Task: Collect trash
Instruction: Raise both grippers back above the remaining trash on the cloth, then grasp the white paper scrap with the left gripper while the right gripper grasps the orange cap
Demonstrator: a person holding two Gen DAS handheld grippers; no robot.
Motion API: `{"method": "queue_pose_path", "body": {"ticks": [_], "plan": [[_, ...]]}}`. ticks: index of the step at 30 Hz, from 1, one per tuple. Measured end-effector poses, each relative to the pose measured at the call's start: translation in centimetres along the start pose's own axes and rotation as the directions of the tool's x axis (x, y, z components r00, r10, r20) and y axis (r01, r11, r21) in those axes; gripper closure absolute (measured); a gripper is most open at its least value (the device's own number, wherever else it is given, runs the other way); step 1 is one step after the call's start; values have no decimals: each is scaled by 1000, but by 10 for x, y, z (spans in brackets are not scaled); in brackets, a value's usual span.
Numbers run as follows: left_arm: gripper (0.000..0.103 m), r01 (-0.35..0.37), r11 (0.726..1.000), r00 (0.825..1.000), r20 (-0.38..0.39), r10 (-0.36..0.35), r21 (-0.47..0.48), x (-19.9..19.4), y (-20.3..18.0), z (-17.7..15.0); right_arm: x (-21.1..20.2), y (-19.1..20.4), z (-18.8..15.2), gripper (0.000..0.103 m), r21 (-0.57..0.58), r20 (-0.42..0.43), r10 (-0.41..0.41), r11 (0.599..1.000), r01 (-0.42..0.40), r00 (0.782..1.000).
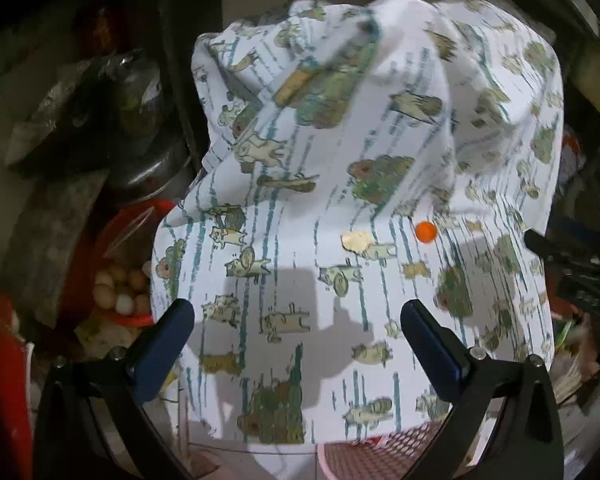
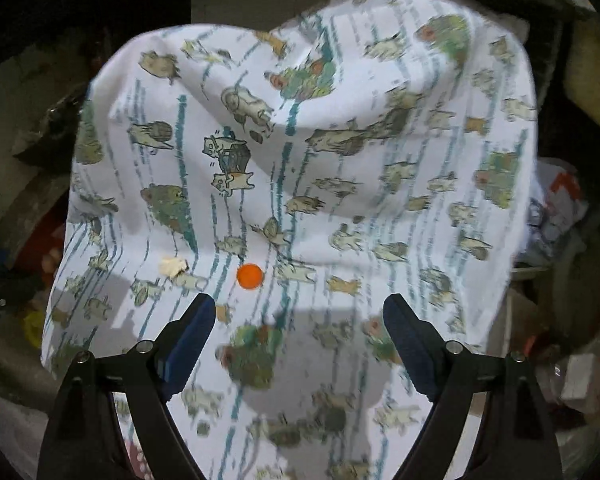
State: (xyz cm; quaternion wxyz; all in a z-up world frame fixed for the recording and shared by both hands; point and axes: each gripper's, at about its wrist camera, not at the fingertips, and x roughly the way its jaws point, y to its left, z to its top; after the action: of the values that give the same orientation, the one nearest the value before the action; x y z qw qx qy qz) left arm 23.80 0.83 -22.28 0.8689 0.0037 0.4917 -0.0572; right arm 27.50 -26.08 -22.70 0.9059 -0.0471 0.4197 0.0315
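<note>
A white cloth (image 1: 340, 200) printed with cats and teal stripes covers a raised surface and fills both views; it also shows in the right wrist view (image 2: 300, 200). On it lie a small orange round piece (image 1: 426, 232) and a pale crumpled scrap (image 1: 356, 241); in the right wrist view the orange piece (image 2: 250, 276) and the scrap (image 2: 173, 267) lie just ahead of the fingers. My left gripper (image 1: 298, 316) is open and empty above the cloth. My right gripper (image 2: 299, 314) is open and empty, just short of the orange piece.
Left of the cloth is a red basket (image 1: 120, 240) with small round pale items, and dark bags and a metal pot (image 1: 152, 168) behind it. A pink mesh basket (image 1: 380, 456) sits at the cloth's near edge. Clutter and boxes (image 2: 580, 376) lie to the right.
</note>
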Motion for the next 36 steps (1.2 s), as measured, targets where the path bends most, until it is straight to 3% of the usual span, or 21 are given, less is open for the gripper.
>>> {"method": "queue_pose_path", "body": {"ticks": [3, 8, 14, 18, 28, 31, 35, 36], "plan": [[0, 40, 997, 997, -67, -44, -63, 22, 9, 2, 36, 3, 5, 16, 28, -62, 2, 1000, 0, 998], [0, 24, 996, 994, -105, -33, -90, 45, 14, 14, 76, 9, 9, 16, 56, -150, 16, 998, -7, 989], [0, 3, 994, 992, -128, -16, -107, 61, 20, 25, 108, -8, 22, 16, 260, -193, 127, 963, -74, 973], [0, -1, 992, 989, -144, -18, -130, 71, 22, 29, 124, -13, 21, 16, 316, -219, 161, 945, -86, 962], [0, -2, 991, 987, -158, -19, -135, 84, 10, 38, 150, 21, 20, 17, 201, -285, 125, 977, -68, 950], [0, -4, 988, 986, -166, -22, -154, 89, 9, 40, 158, 32, 17, 36, 184, -307, 131, 980, -76, 943], [0, 5, 989, 985, -170, -30, -150, 93, 6, 42, 163, 37, 12, 71, 168, -332, 136, 982, -84, 933], [0, 6, 990, 985, -171, -31, -144, 94, 4, 42, 162, 36, 11, 71, 173, -332, 146, 981, -92, 932]]}}
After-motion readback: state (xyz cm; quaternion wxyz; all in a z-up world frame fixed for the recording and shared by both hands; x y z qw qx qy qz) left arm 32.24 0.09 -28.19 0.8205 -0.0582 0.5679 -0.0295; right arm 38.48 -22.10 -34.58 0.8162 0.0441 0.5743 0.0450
